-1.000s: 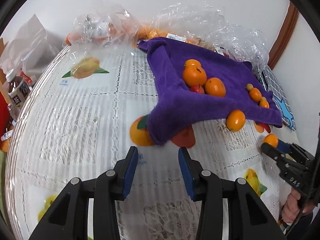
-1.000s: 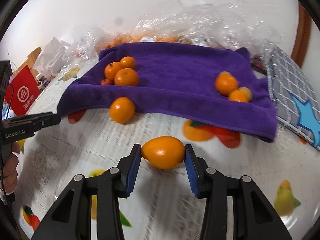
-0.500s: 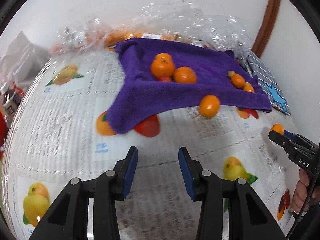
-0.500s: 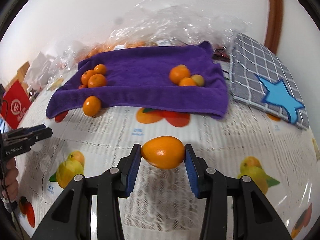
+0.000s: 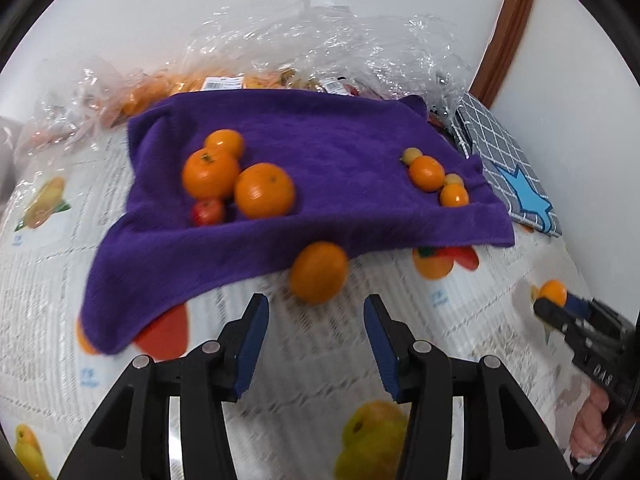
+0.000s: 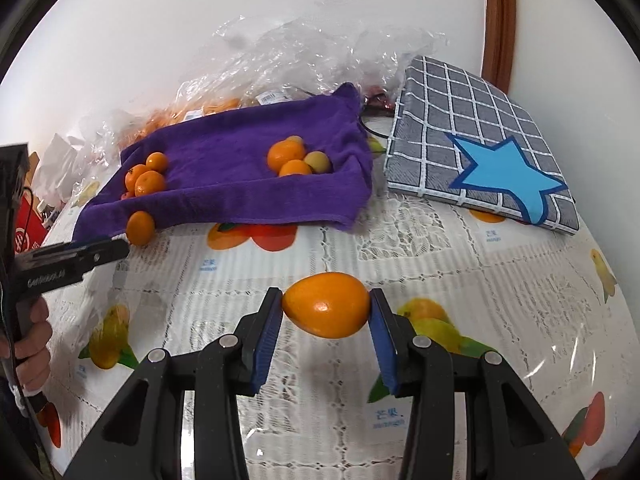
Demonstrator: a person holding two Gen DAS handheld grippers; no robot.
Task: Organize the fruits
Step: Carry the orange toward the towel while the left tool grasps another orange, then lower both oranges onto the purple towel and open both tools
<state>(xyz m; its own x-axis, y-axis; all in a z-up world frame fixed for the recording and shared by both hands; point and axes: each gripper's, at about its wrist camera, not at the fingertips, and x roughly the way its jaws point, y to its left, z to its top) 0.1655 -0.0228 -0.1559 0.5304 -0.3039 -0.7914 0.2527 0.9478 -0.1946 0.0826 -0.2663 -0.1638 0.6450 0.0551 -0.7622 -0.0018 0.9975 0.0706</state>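
Right wrist view: the right claw at lower centre grips an oval orange fruit between its blue pads, above the worktop, a grip seen only small from the left wrist. There the left claw stands released, its jaws having just been opening with nothing between them; a loose orange lies just beyond, against the purple towel. On the towel sit oranges left and smaller fruits right. Crumpled plastic bags lie behind, a checked cushion at upper right.
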